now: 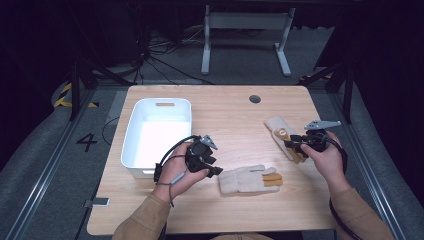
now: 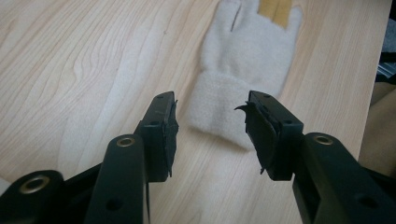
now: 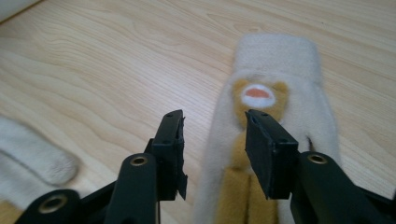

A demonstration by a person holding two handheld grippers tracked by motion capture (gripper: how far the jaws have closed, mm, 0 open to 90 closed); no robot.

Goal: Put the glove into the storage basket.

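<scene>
Two cream knitted gloves with tan fingers lie on the wooden table [image 1: 225, 115]. The near glove [image 1: 249, 180] lies flat with its cuff toward my left gripper [image 1: 214, 169]. In the left gripper view, that gripper [image 2: 212, 135] is open, its jaws standing just above the cuff of the glove [image 2: 243, 56] without pressing it. The far glove [image 1: 281, 134] bears a bear face and lies at the right. My right gripper [image 1: 294, 144] hovers over its finger end. The right gripper [image 3: 215, 149] is open over this glove [image 3: 280, 60], one jaw above the tan fingers.
A white plastic bin [image 1: 157, 132] stands at the table's left, just behind my left hand. A round cable hole [image 1: 255, 99] sits near the far edge. The near glove's fingertips [image 3: 32, 158] show at the lower left of the right gripper view.
</scene>
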